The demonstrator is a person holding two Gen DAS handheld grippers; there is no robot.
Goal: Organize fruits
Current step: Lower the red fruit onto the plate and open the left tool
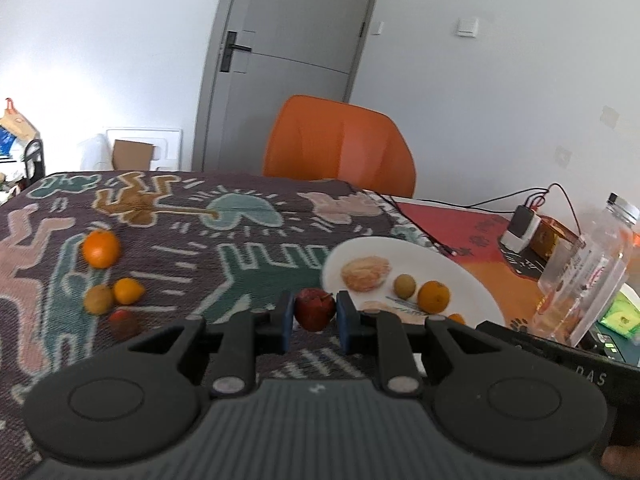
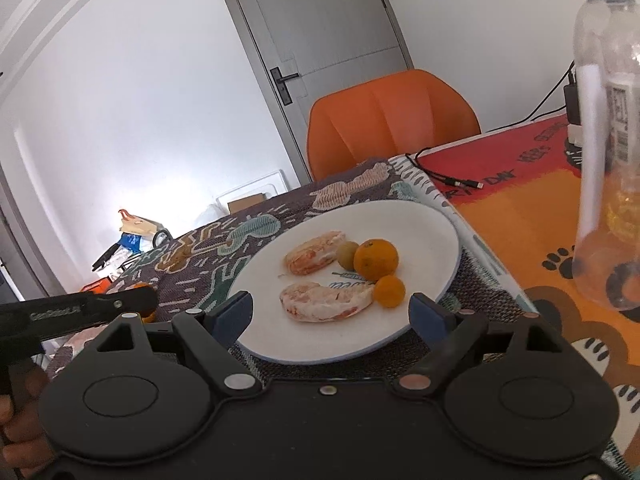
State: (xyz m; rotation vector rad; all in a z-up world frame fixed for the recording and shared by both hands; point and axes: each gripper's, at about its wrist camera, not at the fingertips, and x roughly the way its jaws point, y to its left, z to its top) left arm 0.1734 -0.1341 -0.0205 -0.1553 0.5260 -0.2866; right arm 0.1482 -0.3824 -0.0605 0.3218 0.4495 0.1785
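Pinching a small dark-red fruit (image 1: pixel 315 309) between its blue pads, the left gripper (image 1: pixel 313 316) is seen above the patterned tablecloth (image 1: pixel 168 240), just at the nine o'clock edge of the white plate (image 1: pixel 472 284); the fruit's lower part is hidden behind the gripper body. On the plate, peeled citrus pieces (image 2: pixel 322 300), a greenish-brown fruit (image 2: pixel 347 255), a large orange (image 2: pixel 376 259) and a small orange (image 2: pixel 389 290) are gathered near the centre. The right gripper (image 2: pixel 331 314) is held at the plate's six o'clock rim with its jaws spread wide and nothing between them. At nine o'clock on the cloth, a loose orange (image 1: pixel 101 249), a smaller orange fruit (image 1: pixel 128 291), a brownish fruit (image 1: pixel 98 299) and a blurred reddish one (image 1: pixel 123 323) are left. A clear bottle (image 2: pixel 608 140) is cut off at three o'clock.
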